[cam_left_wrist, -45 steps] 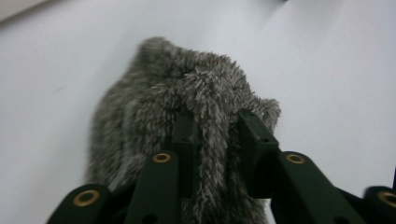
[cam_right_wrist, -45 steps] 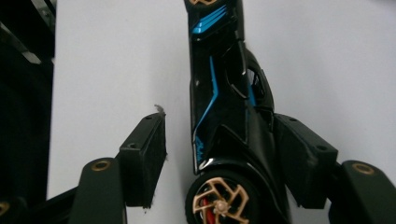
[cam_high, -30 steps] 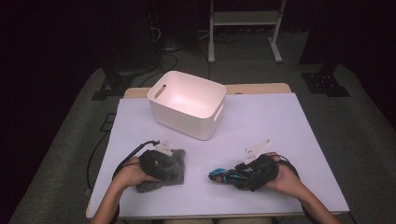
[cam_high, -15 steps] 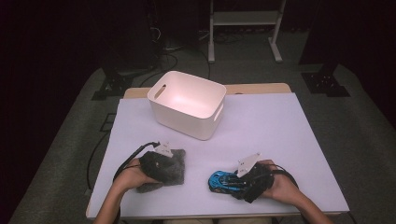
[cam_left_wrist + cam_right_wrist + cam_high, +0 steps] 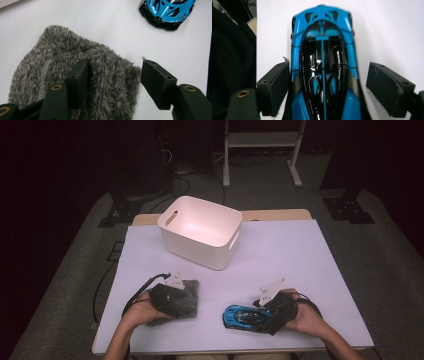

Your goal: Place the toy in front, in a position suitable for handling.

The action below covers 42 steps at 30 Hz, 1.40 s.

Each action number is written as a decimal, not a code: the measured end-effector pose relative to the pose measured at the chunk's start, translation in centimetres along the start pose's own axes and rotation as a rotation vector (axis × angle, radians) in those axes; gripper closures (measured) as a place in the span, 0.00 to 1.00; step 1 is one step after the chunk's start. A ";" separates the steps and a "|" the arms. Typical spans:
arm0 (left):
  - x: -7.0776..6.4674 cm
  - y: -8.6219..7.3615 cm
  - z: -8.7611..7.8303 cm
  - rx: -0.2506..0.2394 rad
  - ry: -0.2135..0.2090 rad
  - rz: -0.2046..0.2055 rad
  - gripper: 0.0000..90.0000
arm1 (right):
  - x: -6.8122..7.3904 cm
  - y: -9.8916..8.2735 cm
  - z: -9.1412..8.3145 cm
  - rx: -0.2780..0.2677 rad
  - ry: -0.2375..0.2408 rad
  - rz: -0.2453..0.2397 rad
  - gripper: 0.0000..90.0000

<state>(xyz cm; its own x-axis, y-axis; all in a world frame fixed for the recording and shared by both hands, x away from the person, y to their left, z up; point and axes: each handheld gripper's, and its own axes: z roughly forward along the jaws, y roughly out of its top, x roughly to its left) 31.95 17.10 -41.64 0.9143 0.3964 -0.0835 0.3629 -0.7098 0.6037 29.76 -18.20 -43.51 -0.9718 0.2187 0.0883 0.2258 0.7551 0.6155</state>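
Observation:
A grey fuzzy cloth (image 5: pixel 189 301) lies on the white table (image 5: pixel 290 250) at the near left. My left gripper (image 5: pixel 172 295) rests over it. In the left gripper view my left gripper (image 5: pixel 116 82) has just been opening: one jaw sits in the fur of the cloth (image 5: pixel 62 62), the other stands clear of its edge. A blue and black toy car (image 5: pixel 242 316) lies at the near right. My right gripper (image 5: pixel 267 315) is behind it. In the right gripper view my right gripper (image 5: pixel 327 87) has just opened, and the car (image 5: pixel 323 50) lies between the jaws with gaps at its sides.
A white bin (image 5: pixel 200 252) with handle cut-outs stands open at the back middle of the table. The car (image 5: pixel 167 11) also appears at the top right of the left gripper view. Dark floor, cables and a stand lie beyond the table.
The right hand has shifted slightly toward the front edge, and the car now lies flat and shows more fully. The left hand has stayed over the cloth.

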 end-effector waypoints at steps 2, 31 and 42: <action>0.0 0.0 0.0 -0.008 0.001 0.002 0.41 | -0.2 0.5 -0.3 -0.002 0.010 0.004 0.20; -0.4 0.2 -0.8 -0.066 0.042 -0.010 0.21 | -4.5 10.9 -5.4 -0.100 0.002 -0.062 0.24; 0.0 0.1 -0.9 -0.078 0.042 -0.016 0.18 | -5.8 13.8 -5.8 -0.104 0.000 -0.087 0.24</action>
<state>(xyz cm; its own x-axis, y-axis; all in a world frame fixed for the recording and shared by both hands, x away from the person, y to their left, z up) 31.79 17.54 -40.84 0.8996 0.4324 -0.0616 0.3608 -0.6563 0.6627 38.12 -12.57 -30.99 -0.9873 0.1556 0.0308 0.1326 0.7030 0.6987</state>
